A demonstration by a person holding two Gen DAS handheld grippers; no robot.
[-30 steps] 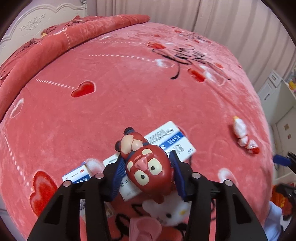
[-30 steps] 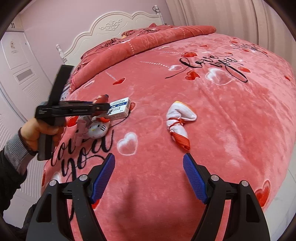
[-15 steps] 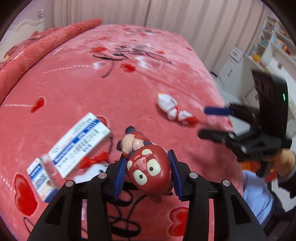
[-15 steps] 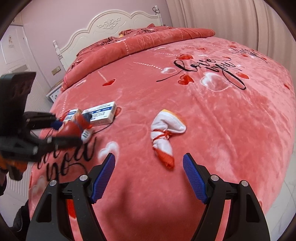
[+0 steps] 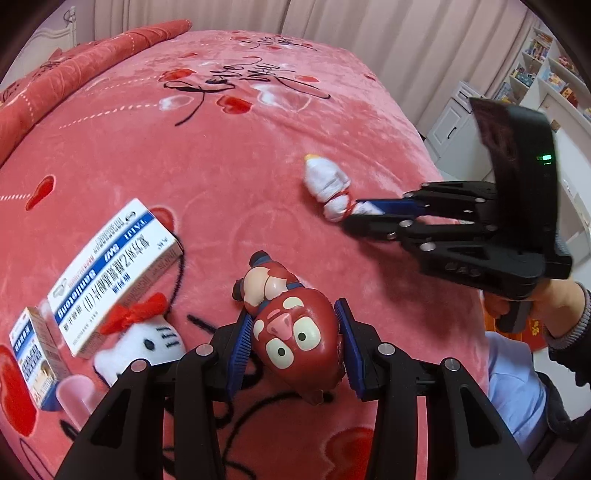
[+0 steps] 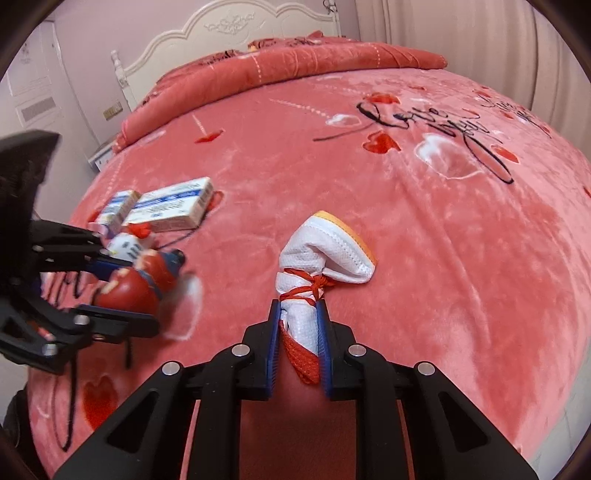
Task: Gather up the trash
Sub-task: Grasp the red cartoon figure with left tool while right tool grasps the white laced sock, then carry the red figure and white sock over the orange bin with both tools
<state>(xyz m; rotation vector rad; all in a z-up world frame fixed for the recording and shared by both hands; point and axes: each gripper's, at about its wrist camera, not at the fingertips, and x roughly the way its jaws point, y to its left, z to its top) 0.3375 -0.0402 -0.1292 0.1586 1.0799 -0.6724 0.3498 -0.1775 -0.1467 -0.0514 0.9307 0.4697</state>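
Note:
A red pig-faced toy figure (image 5: 295, 332) sits between the blue pads of my left gripper (image 5: 293, 308), which is shut on it just above the pink bed cover. A white rolled mask bundle tied with red string (image 6: 325, 254) lies on the cover. My right gripper (image 6: 298, 308) is closing its jaws on the bundle's near end, and the pads press on it. In the left wrist view the same bundle (image 5: 327, 181) shows with the right gripper (image 5: 354, 214) at its end. The right wrist view has the left gripper (image 6: 162, 291) and toy (image 6: 129, 291) at the left.
A large blue-and-white medicine box (image 5: 110, 266), a smaller box (image 5: 33, 354) and a white cat plush with a red bow (image 5: 144, 343) lie on the pink blanket (image 5: 184, 147). A white headboard (image 6: 229, 33) stands beyond it. White cabinets (image 5: 454, 122) stand past the bed's edge.
My right gripper came down over the white bundle and closed from wide open onto its near end. My left gripper swung across the bed with the toy, away from the boxes.

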